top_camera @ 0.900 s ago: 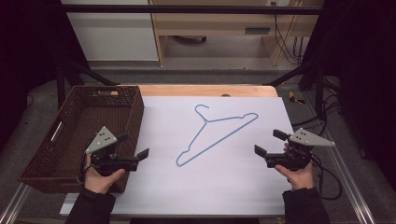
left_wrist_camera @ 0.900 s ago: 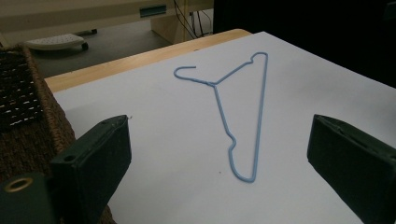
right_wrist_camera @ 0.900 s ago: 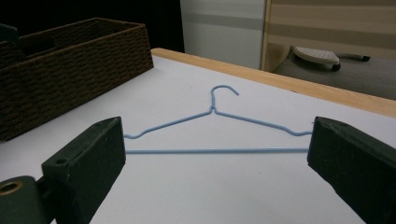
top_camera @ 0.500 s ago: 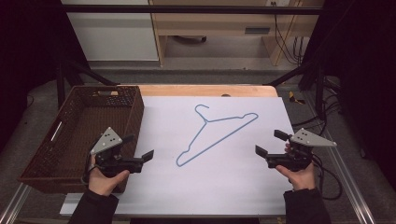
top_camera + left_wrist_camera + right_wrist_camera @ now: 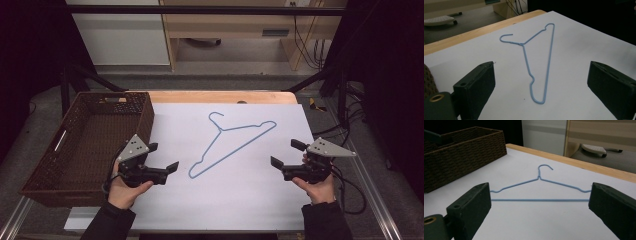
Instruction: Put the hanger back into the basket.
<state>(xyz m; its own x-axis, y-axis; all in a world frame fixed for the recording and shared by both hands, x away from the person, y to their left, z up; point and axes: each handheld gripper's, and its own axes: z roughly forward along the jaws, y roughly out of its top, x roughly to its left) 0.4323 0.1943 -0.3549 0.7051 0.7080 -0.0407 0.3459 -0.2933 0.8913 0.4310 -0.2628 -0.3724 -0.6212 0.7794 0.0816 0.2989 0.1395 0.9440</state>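
Note:
A light-blue wire hanger [image 5: 220, 130] lies flat on the white sheet [image 5: 250, 200], hook toward the far edge, one shoulder end pointing at the near left. My left gripper [image 5: 162, 156] is held open just left of that near end, not touching it. In the left gripper view the hanger [image 5: 522, 44] lies ahead between the wide-apart jaws of the left gripper [image 5: 541, 67]. My right gripper [image 5: 287, 153] is open to the hanger's right, well apart from it. The right gripper view shows the hanger [image 5: 539, 178] side-on beyond the right gripper [image 5: 540, 188], whose jaws hold nothing.
A brown woven basket [image 5: 145, 112] stands at the table's left, its near corner beside my left hand; the same basket [image 5: 461, 155] appears at the left of the right gripper view. The wooden table edge [image 5: 220, 96] runs along the back. Cables [image 5: 350, 185] trail off the right side.
My left gripper has moved right, away from the basket and closer to the hanger's near end. The right gripper has hardly moved. The hanger lies as before.

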